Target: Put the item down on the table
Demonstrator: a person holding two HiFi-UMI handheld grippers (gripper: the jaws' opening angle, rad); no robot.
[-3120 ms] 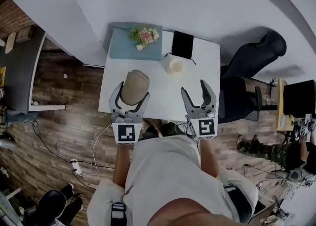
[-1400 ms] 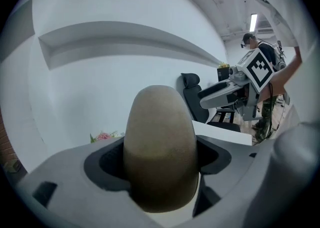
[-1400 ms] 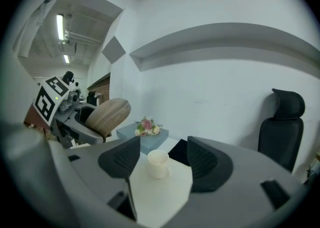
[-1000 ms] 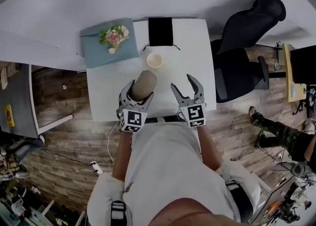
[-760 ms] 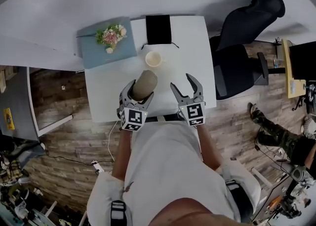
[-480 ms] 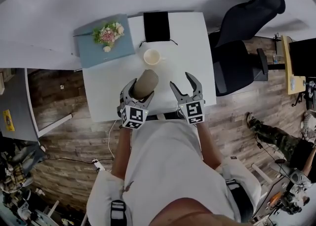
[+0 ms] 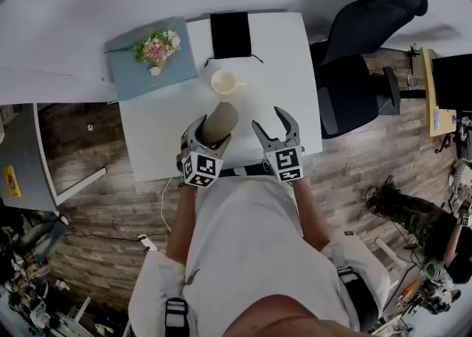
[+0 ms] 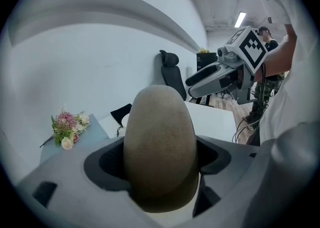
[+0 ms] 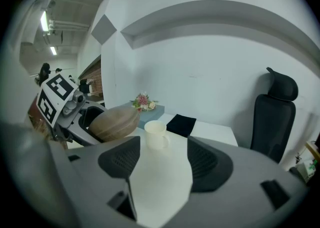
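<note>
With the left gripper (image 7: 209, 135), held the brown egg-shaped item (image 7: 220, 120) tight, jaws pressed on both of its sides. Held it tipped over, fat end toward the far side. Had it up over the near part of the white table (image 7: 287, 55), and not down yet, judging by the right gripper view. Held the right gripper (image 7: 271, 125) wide open with nothing in it, just to the right of the item, over the near edge of the table.

Saw a white cup (image 7: 223, 82) just past the item, on the far side. Saw a black pouch (image 7: 230, 35) farther off. Saw flowers (image 7: 155, 46) on a blue box (image 7: 144, 74) at the far left.

Could have bumped the cup on the way down, being so close to it. Could have rolled once let go, being so round and smooth. Might then have rolled off the near edge, or into the cup. Might have bounced too, if let go from too high up. Safest, probably, to lay it flat on its side before letting go.
</note>
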